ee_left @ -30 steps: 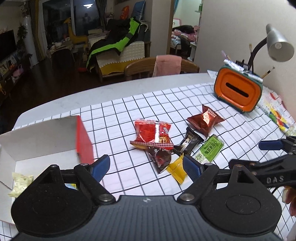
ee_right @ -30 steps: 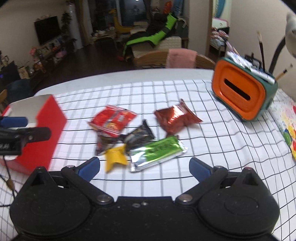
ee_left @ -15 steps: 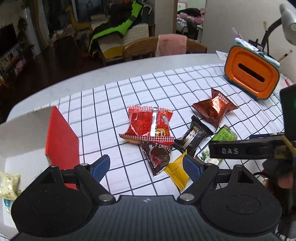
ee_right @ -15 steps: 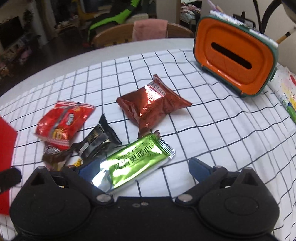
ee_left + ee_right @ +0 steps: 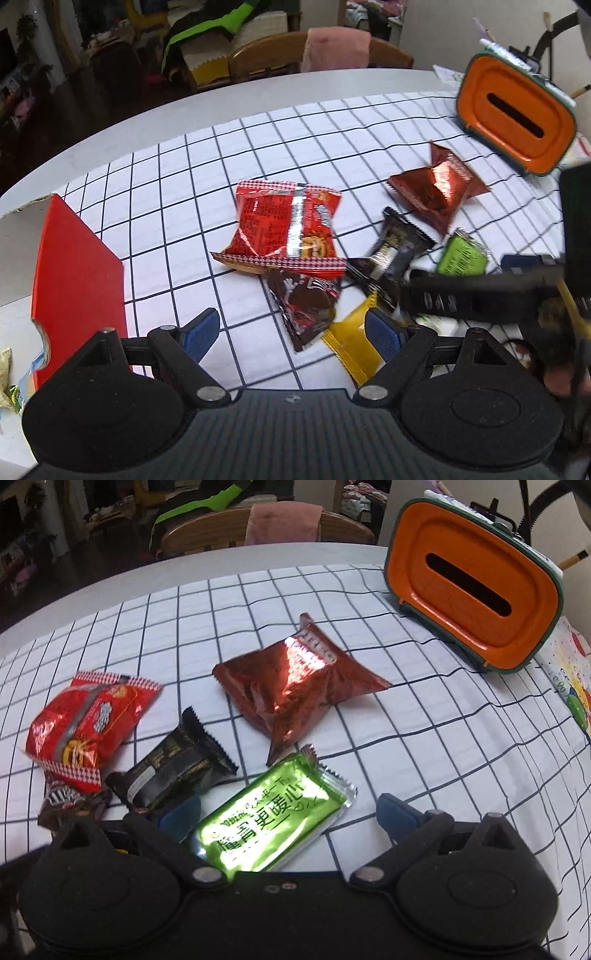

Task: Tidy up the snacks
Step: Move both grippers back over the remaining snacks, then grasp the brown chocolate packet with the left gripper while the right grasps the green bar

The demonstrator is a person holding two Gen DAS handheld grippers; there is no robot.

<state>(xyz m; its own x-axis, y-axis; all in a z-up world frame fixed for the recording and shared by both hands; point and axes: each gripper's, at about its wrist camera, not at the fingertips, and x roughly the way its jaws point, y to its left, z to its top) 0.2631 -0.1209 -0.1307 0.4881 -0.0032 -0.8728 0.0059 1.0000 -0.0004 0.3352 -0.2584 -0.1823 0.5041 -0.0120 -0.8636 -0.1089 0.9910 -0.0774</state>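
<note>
Six packets lie clustered on the checked surface (image 5: 424, 738). Green packet (image 5: 273, 823): light, crinkly, slippery foil; sits between the wide-open right tool (image 5: 288, 812) fingers; pinch across its flat middle. Left tool (image 5: 291, 328): wide, empty. Red box (image 5: 77, 273) at left.

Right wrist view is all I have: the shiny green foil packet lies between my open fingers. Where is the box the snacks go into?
Observer: The left wrist view shows an open cardboard box with a red flap at the table's far left, beyond the red crinkly snack bag.
Operator: Anything in it already?
Observer: A pale yellow-green packet shows at its near edge; the rest is cut off.
Operator: Any snack hidden from me?
Observer: Yes, a flat yellow packet lies beside the dark brown candy bag, near the left gripper, which is open and empty.
</note>
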